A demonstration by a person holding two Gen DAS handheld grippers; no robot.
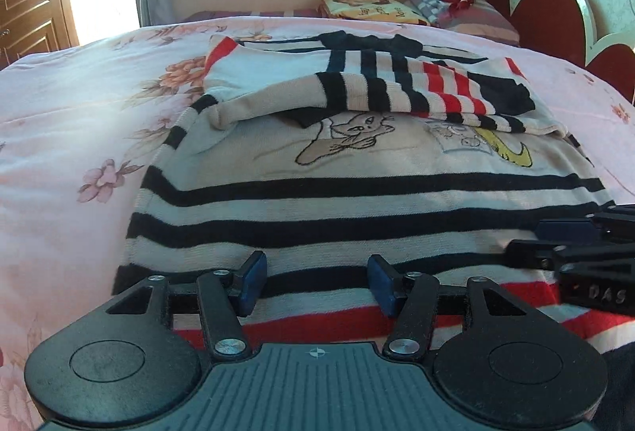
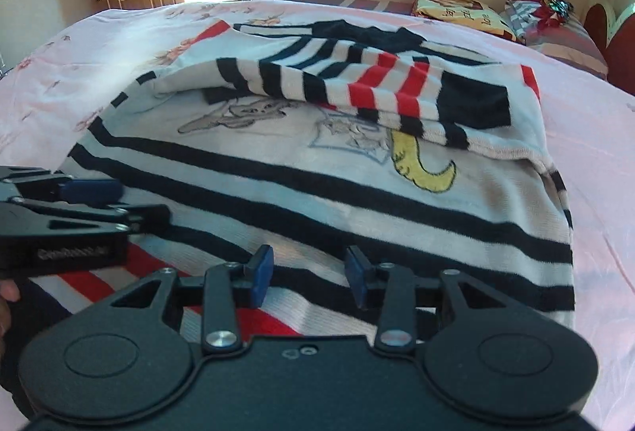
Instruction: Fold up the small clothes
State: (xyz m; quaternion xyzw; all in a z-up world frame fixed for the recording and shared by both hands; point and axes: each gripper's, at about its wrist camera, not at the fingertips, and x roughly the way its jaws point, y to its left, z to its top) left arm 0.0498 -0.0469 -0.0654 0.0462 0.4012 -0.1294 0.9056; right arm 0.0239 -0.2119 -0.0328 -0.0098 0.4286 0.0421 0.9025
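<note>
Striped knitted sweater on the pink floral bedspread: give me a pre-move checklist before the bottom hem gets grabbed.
1. Striped knitted sweater lies flat on the pink floral bedspread: ok.
2. Both sleeves folded across the chest: ok.
3. Left gripper open, nothing between its pads: ok.
4. Right gripper open, nothing between its pads: ok.
5. Both grippers over the red-striped hem: ok.
6. Pads touching fabric: cannot tell.

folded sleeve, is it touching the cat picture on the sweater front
Touching. In the left wrist view the folded sleeve lies across the sweater, its edge overlapping the top of the cat picture.
</note>
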